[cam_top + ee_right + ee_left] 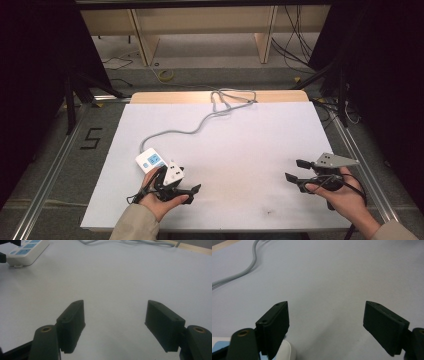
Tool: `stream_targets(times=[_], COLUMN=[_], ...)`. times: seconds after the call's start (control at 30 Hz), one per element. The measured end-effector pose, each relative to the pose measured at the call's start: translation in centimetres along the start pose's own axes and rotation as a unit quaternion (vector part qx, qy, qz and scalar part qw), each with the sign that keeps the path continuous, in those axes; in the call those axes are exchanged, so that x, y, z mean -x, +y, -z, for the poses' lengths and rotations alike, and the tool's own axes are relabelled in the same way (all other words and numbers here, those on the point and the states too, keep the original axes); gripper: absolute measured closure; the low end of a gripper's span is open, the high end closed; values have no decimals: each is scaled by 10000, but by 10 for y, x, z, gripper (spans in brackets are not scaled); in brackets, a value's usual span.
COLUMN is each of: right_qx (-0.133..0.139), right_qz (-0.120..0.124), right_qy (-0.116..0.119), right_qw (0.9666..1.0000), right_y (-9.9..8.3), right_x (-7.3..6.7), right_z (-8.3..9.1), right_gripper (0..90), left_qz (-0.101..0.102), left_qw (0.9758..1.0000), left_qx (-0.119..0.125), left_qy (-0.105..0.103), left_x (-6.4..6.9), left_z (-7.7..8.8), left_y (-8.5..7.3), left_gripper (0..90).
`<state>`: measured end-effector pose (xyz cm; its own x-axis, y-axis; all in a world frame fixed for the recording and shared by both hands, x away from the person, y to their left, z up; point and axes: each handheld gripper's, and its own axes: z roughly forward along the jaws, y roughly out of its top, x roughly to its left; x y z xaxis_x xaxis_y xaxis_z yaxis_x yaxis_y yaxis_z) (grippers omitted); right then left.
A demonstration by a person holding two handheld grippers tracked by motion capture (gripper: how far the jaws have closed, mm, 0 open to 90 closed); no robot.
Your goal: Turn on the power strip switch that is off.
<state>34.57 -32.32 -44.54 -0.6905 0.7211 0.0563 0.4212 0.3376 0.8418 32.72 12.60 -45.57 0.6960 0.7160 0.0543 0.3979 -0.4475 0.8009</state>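
White paper covered our desk (225,150); from above we saw the white plastic power strip (150,161) beside our left claw (192,194). Both claws, the right claw (294,171) too, stood spread, empty.

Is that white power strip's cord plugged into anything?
Cannot tell. The grey cord runs from the power strip to the table's far edge, its plug unseen.

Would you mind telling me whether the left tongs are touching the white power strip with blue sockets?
Cannot tell. In the left gripper view the left tongs stand open over the white power strip, one jaw overlapping its edge; no gap or contact shows plainly.
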Motion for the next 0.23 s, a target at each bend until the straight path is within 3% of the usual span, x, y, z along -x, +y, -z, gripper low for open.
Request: stream_targets(times=[0.23], right_qx=[9], right_qz=[-20], right_qy=[7], right_qw=[10000], right_y=[-1], right_x=[1], right_z=[0], right_gripper=[316], left_qz=[-9], left_qw=[10000], left_qx=[13], left_qy=[7], left_x=[0], left_z=[-1], left_y=[1], left_gripper=[208])
